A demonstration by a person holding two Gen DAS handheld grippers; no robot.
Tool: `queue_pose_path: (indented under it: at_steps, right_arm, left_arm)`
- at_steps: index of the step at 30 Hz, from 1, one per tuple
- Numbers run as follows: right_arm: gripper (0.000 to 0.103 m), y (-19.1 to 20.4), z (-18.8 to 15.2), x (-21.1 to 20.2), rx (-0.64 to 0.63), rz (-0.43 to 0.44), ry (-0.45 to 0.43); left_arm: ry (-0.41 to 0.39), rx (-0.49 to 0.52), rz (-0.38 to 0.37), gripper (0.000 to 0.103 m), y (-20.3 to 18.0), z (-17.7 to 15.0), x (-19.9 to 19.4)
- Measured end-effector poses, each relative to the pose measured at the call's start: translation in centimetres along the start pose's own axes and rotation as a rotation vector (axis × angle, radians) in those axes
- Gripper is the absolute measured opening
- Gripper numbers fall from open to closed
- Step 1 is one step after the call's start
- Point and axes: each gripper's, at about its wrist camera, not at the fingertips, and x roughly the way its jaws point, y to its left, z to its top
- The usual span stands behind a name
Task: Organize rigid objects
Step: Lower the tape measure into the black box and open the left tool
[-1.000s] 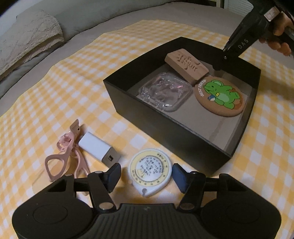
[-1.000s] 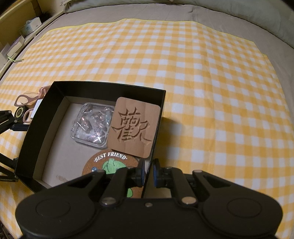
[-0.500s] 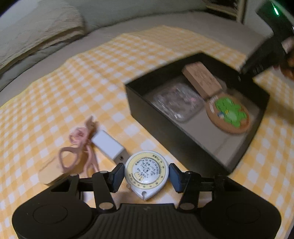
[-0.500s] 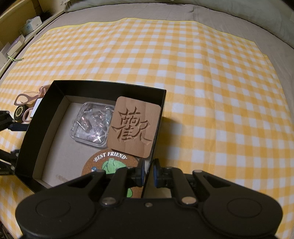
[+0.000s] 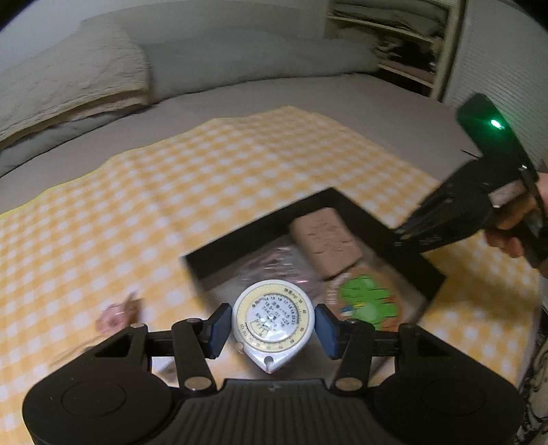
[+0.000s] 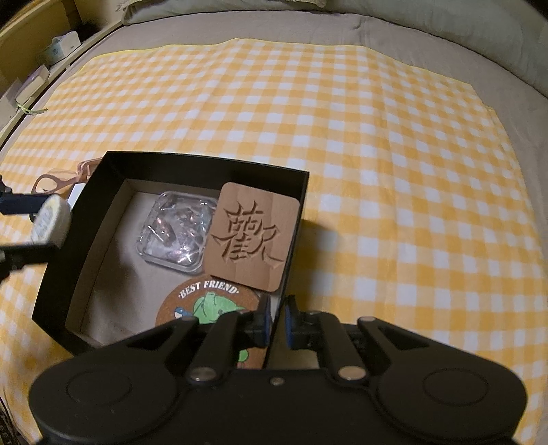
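Tape measure (image 5: 273, 320), round, white with a yellow dial, clamped between the blue pads (image 5: 219, 325) of the left gripper (image 5: 273, 325), lifted off the checked cloth (image 5: 205, 178) and hanging over the near wall of the black box (image 5: 342, 205). Seen from the right wrist at 9 o'clock of the box (image 6: 205, 164), just outside its left wall, again pinched between two dark fingers (image 6: 20, 205).

Right gripper (image 6: 276, 320) almost fully closed, pads pinching the box's right wall at about 4 o'clock of the box. Seen from the left wrist as a dark body with a green light at 2 o'clock, a hand (image 5: 513, 226) wrapped around its handle.

Inside the box: clear plastic case (image 6: 174, 232) toward 11 o'clock, square wooden coaster (image 6: 253, 236) with a carved character leaning on the right wall at 2 o'clock, overlapping the case's edge and the round cork coaster (image 6: 205, 301) with a green frog and "BEST FRIEND" at 6 o'clock. Bare cardboard floor along the left side, nothing standing between the tape measure and that space except the box wall.

Outside, at 10 o'clock of the box on the cloth: pink scissors-like tool (image 6: 58, 179) and, just beside it, a white block (image 6: 76, 193), partly hidden. Cloth spread on a grey bed (image 6: 342, 27), pillows (image 5: 68, 85) beyond at 12 o'clock. Left view motion-blurred.
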Motion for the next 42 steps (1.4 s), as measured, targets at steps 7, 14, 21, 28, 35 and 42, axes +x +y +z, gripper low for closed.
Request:
queue_pose_path:
  at_steps: [7,14,21,28,35,42]
  right_arm:
    - [0.008,-0.3,-0.2,-0.3,-0.002,0.011,-0.006]
    - [0.009,-0.4,-0.3,-0.3,-0.001,0.017,-0.006]
    - [0.009,-0.4,-0.3,-0.3,0.000,0.018,-0.007]
    - [0.009,-0.2,-0.3,-0.3,-0.006,0.013,-0.005]
    - [0.009,-0.2,-0.2,-0.2,-0.007,0.012,-0.004]
    - [0.009,-0.1,-0.2,-0.3,-0.006,0.012,-0.004]
  left_arm:
    - [0.159,0.007,-0.027,0.053,-2.9,0.3,3.9]
    - [0.248,0.005,-0.022,0.053,-3.0,-0.1,6.8]
    - [0.247,-0.003,-0.027,0.066,-3.0,0.0,6.6]
    - [0.181,-0.051,-0.029,0.078,-2.6,0.6,4.9]
    - [0.049,-0.094,-0.044,0.092,-2.4,1.7,1.4]
    - [-0.089,-0.137,-0.011,0.103,-1.3,2.2,-2.7]
